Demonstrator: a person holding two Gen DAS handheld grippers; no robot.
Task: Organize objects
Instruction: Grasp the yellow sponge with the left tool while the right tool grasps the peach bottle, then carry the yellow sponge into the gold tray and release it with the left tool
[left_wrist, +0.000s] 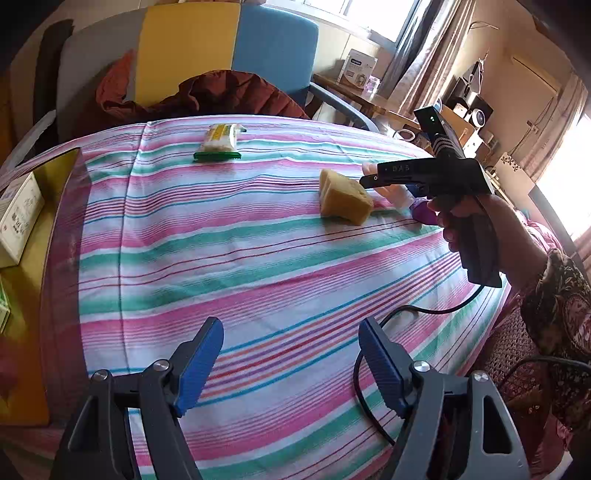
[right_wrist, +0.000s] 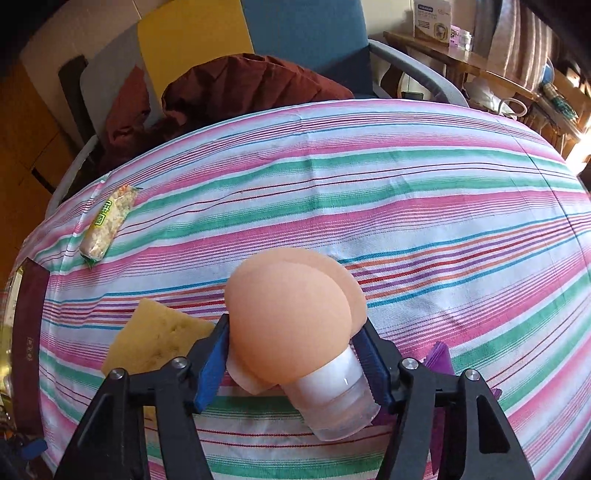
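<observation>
Straddling a clear jar (right_wrist: 332, 398) stuffed with peach puffs (right_wrist: 288, 314) using the right gripper (right_wrist: 291, 328), one blue pad against the puffs and the other against the jar wall. Cannot tell whether pressing or merely touching, so not logging a firm grasp. Appears to lie tipped on the striped cloth (right_wrist: 406, 184), not lifted as far as can be judged, with the puff end pointing away from the camera. Sits just beside a yellow sponge (right_wrist: 159, 339) on one side and some purple item (right_wrist: 439, 354) on the other, too hidden to name.

Hovering the left gripper (left_wrist: 291, 328) over bare cloth at the near edge, jaws spread wide, nothing between them.

Judging progress as early to middle. Already in the gold-lined box (left_wrist: 55, 184) at the left edge: a white carton (left_wrist: 18, 218), maybe more, mostly cut off by the frame. Probably the drop-off spot, though not certain. Left loose on the cloth: the sponge, a snack packet (left_wrist: 221, 140) well apart near the far edge, the purple item, plus the jar itself. Four pieces at least to go, then.

Next, likely: firming the hold on the jar and carrying it across to the box. Risk worth flagging: loose puffs slipping out, smooth jar rolling out of the pads.
</observation>
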